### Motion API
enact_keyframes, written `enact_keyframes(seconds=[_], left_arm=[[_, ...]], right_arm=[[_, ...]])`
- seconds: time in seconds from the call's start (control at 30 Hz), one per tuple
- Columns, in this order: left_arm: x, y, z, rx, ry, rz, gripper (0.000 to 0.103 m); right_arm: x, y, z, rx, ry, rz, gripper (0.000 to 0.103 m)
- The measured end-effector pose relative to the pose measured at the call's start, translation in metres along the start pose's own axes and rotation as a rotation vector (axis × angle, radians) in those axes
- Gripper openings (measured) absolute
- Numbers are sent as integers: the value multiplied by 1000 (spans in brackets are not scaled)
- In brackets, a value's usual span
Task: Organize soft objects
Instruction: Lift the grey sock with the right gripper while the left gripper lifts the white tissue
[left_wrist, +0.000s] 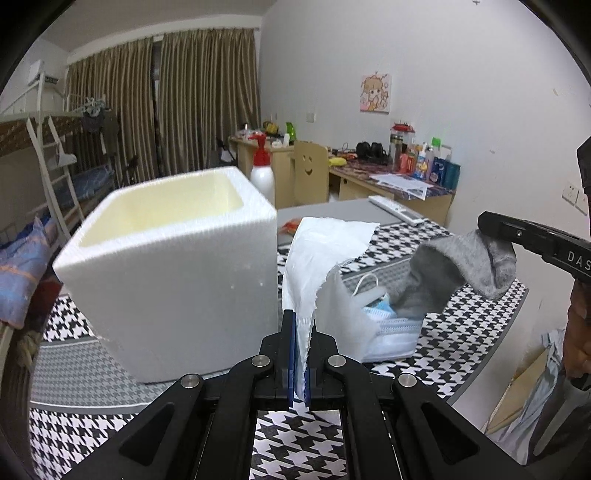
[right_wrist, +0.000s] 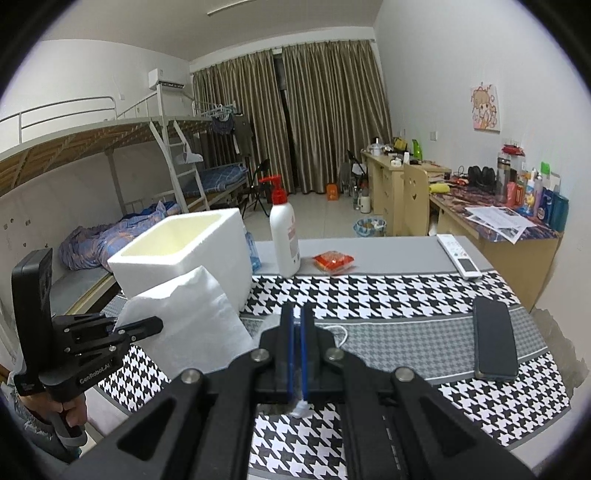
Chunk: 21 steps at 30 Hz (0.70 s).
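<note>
The left gripper (left_wrist: 300, 325) clamps a white tissue (left_wrist: 325, 254) just right of the foam box (left_wrist: 166, 273). The right gripper (left_wrist: 491, 229) pinches a grey sock (left_wrist: 461, 266) above the face masks (left_wrist: 391, 325); open tablecloth (right_wrist: 388, 291) lies far right.

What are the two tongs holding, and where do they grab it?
Left tongs pinch the white paper tissue at its bottom edge. Right tongs pinch the grey fabric sock at one end; the rest dangles.

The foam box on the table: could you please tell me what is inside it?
The foam box shows bare cream inner walls near its rim and nothing poking above it. Its floor is hidden by the near wall in both views, so whether anything lies at the bottom cannot be seen.
</note>
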<state>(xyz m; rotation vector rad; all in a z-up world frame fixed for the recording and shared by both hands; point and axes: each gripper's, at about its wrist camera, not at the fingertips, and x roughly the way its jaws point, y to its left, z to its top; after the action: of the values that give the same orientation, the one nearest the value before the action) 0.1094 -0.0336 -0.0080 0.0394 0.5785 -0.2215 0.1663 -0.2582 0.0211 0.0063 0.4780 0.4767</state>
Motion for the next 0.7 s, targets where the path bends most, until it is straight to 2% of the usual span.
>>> enact_keyframes(seconds=[0.23, 0.53, 0.6, 0.63, 0.67, 0.7], left_arm=[[-9, -9, 12, 19, -44, 1, 3], [-13, -6, 16, 23, -59, 2, 3], [-14, -5, 16, 22, -64, 6, 3], [-15, -4, 17, 21, -69, 9, 3], [-16, -4, 18, 20, -72, 11, 3], [-16, -3, 18, 18, -75, 12, 3]], right_arm=[[-1, 5, 3, -16, -17, 1, 5], [11, -5, -14, 11, 63, -15, 7], [15, -6, -19, 11, 84, -22, 15], [17, -6, -23, 10, 95, -23, 26], [19, -7, -27, 7, 106, -22, 42], [20, -7, -32, 3, 109, -24, 48]])
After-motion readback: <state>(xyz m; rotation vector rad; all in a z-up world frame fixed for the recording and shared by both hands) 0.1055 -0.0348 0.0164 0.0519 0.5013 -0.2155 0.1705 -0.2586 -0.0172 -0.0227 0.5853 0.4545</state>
